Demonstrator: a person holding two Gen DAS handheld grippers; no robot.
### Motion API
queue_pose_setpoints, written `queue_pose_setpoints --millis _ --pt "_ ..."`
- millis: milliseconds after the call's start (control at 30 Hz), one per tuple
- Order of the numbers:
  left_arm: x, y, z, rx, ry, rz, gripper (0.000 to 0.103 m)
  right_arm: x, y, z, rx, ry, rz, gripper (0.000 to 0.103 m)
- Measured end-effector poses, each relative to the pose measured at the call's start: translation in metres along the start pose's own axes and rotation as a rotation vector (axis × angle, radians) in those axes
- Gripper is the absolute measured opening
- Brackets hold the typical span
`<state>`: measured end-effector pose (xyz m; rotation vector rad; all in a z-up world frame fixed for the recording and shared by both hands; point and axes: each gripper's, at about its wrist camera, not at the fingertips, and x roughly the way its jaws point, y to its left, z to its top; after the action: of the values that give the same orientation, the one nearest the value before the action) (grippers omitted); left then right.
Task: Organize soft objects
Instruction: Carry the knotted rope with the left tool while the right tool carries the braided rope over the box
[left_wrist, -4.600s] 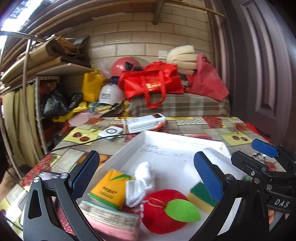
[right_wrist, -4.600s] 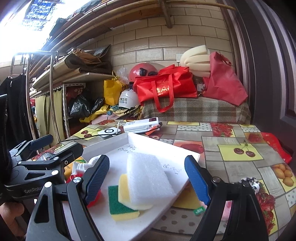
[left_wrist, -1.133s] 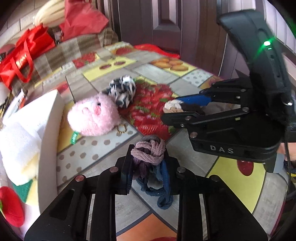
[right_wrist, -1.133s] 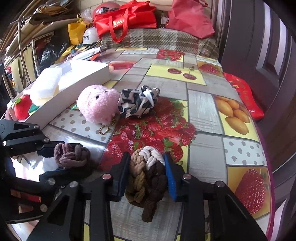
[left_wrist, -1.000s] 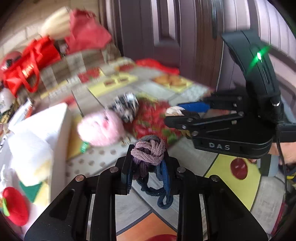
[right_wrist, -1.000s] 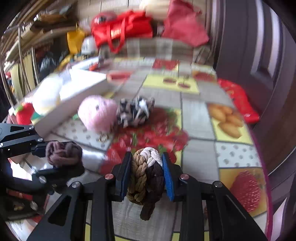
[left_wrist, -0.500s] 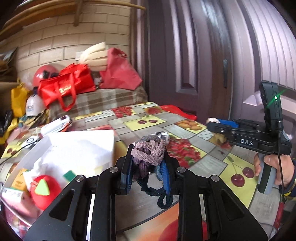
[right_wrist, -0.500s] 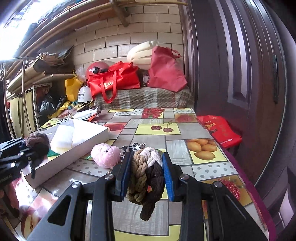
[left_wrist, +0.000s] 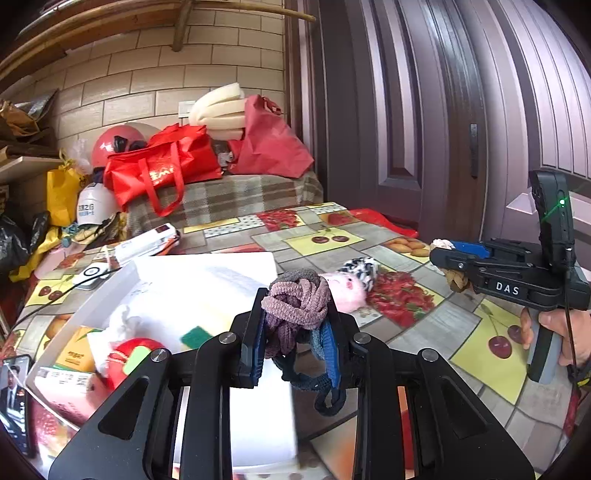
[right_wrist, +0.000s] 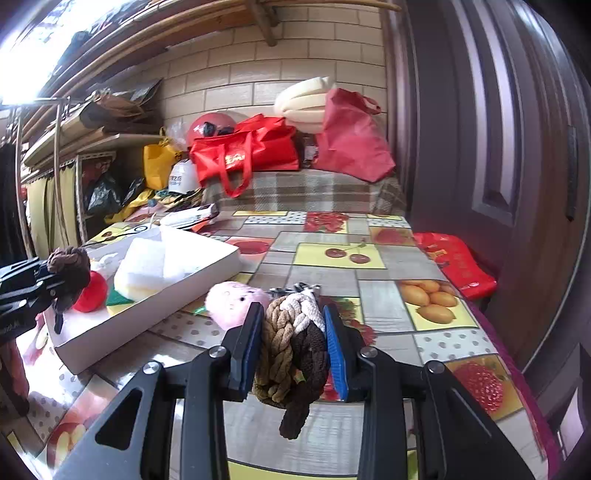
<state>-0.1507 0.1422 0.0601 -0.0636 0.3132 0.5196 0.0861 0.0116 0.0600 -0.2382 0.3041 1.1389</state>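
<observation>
Left tongs (left_wrist: 295, 343) clamp mauve scrunchies (left_wrist: 295, 306); right tongs (right_wrist: 295, 347) clamp brown scrunchies (right_wrist: 291, 343).

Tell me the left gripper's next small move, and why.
Probably ease the left gripper forward and down over the white tray, then open. It is shut on the mauve knotted bundle, held above the tray's near end, where the other soft items already lie.
</observation>
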Motion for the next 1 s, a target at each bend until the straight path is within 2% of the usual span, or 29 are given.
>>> queue_pose_setpoints --millis 700,1000 --pt "-0.001 0.089 -0.007 -0.085 0.003 0.209 0.025 0.029 0.057 0.01 -0.046 0.029 0.109 0.033" --pt "0.001 0.111 -0.009 -0.129 0.022 0.239 0.026 0.042 0.077 0.015 -0.027 0.037 0.161 0.033"
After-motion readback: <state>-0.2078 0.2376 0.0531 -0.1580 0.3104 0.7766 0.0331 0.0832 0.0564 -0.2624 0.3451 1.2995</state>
